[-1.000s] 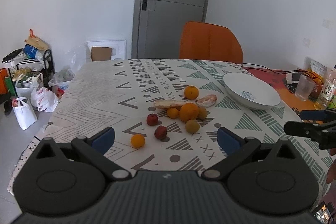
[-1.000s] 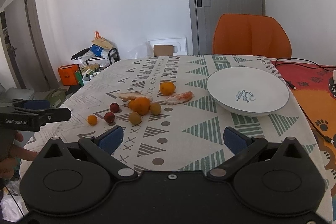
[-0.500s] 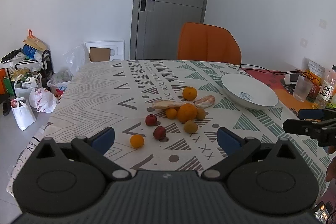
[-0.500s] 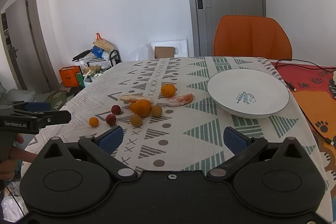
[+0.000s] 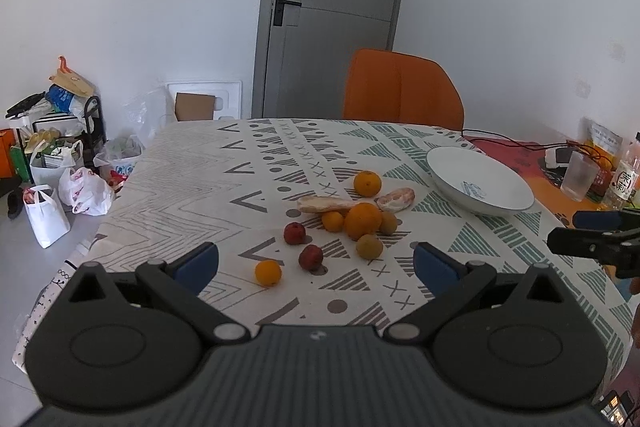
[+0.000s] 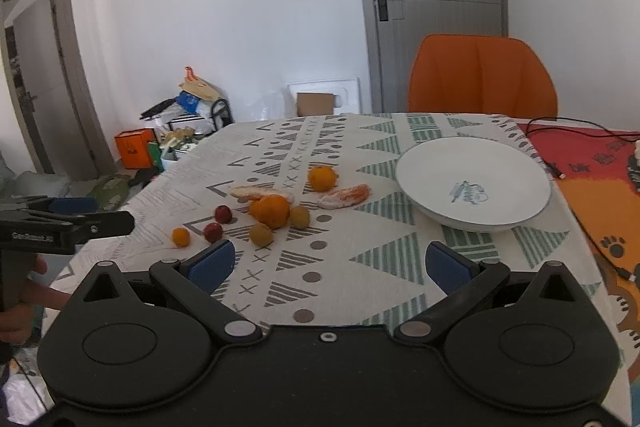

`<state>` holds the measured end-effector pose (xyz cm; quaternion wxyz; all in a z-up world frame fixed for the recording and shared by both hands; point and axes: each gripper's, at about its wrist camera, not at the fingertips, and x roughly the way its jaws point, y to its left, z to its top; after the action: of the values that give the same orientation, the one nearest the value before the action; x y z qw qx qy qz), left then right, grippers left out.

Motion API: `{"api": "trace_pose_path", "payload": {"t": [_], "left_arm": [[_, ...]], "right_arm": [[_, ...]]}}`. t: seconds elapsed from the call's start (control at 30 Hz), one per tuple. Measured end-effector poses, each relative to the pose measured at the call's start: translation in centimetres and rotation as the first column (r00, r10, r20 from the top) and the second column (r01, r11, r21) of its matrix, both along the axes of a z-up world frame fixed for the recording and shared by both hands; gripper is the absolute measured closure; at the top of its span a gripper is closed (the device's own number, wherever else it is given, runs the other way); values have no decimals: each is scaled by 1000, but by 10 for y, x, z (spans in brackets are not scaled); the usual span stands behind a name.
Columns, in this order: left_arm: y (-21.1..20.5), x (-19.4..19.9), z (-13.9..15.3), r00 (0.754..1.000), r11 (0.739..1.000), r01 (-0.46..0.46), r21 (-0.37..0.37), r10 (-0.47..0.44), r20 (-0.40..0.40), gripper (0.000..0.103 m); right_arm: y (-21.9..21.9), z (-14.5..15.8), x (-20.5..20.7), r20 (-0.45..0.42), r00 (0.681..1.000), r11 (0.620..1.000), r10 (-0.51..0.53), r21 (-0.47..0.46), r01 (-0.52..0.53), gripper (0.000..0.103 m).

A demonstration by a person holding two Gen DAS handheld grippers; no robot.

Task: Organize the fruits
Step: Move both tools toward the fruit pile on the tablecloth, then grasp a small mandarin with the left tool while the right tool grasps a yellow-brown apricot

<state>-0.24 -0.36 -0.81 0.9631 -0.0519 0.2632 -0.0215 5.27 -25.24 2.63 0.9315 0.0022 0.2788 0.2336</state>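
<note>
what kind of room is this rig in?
Likely a lived-in home dining area: a patterned tablecloth with loose fruit and a white bowl, an orange chair, and shopping bags on the floor.

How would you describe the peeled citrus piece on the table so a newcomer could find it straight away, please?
Start at the white bowl on the patterned tablecloth, then look to the fruit cluster on its left. The peeled piece lies at the cluster's edge nearest the bowl, beside a whole orange. It alone is skinless: pale, pithy and elongated, not round.
</note>
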Motion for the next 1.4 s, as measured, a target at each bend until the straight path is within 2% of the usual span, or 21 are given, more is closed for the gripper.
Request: {"api": "trace_pose_path", "payload": {"t": [0.3,0.47,0.73,0.87,1.0,1.17,1.27,1.4], "left_arm": [[6,0,-3,1000,1000,-8,-8,8,7,1],[14,2,-8,999,999,-36,-27,36,7,1],[28,11,-21,998,996,-69,-51,69,1,4],[28,16,-28,998,997,-57,-44,57,6,8],[28,25,-37,998,997,-67,-28,67,-16,21],[32,35,-48,997,997,-64,-48,62,-39,30],[34,42,-53,997,997,-56,-60,53,-52,36],[36,51,-57,997,996,-52,-75,48,-56,39]], "right_arm": [[6,-2,-1,7,1000,1000,14,-3,-14,0],[11,-7,1,35,999,1000,-11,-18,12,0],[17,-20,14,10,1000,1000,-12,-15,12,2],[25,-25,21,-1,1000,1000,-3,-12,3,9],[33,-31,27,-11,1000,1000,24,8,-24,9],[45,-42,37,-42,998,999,46,14,-46,26],[52,-46,42,-55,997,998,62,21,-61,30],[62,-50,48,-65,995,997,76,23,-74,33]]}}
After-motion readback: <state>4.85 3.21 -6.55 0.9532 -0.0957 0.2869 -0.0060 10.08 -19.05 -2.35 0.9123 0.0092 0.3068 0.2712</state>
